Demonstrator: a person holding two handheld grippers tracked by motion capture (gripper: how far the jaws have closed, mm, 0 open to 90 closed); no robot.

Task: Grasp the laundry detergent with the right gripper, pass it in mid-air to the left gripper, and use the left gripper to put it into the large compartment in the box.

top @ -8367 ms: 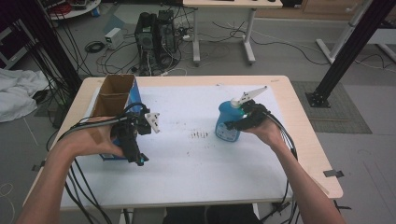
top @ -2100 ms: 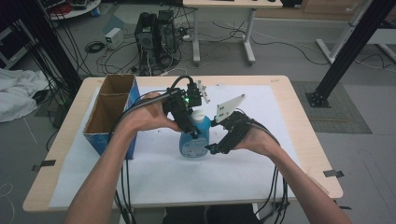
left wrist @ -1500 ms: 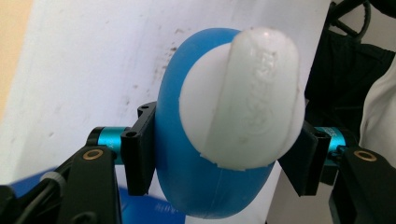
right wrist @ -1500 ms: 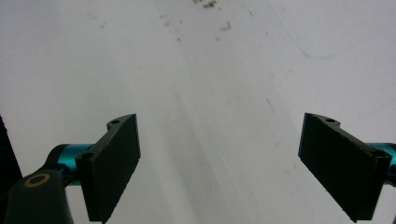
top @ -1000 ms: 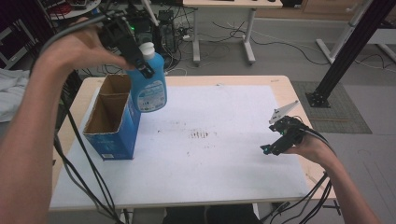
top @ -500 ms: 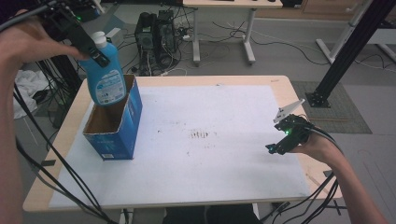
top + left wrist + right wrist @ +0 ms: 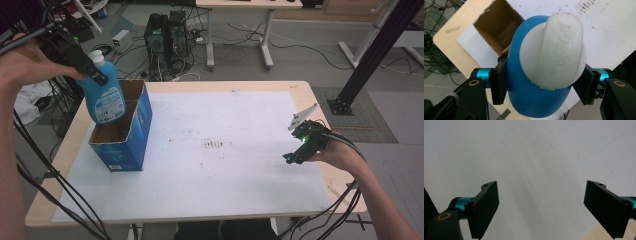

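A blue bottle (image 7: 106,97) with a white cap (image 7: 554,55) hangs over the open top of the blue cardboard box (image 7: 127,142) at the table's left. My left gripper (image 7: 92,72) is shut on the bottle just under the cap, and in the left gripper view its jaws press both sides of the blue bottle (image 7: 534,100), with the box opening (image 7: 499,33) below. My right gripper (image 7: 292,156) rests low over the white sheet (image 7: 225,170) near the table's right edge. Its jaws stand wide apart, nothing between them; the right gripper (image 7: 541,212) faces bare white sheet (image 7: 529,157).
The box stands upright on the white sheet near the left edge of the wooden table (image 7: 320,100). Brown stains (image 7: 214,144) mark the sheet's middle. Beyond the table are computer towers (image 7: 167,35), floor cables and a black frame post (image 7: 372,55). Cables trail from both grippers.
My left gripper has carried the bottle leftward and down, from beside the box's far end to right above its opening. The right gripper has stayed where it was, still open.
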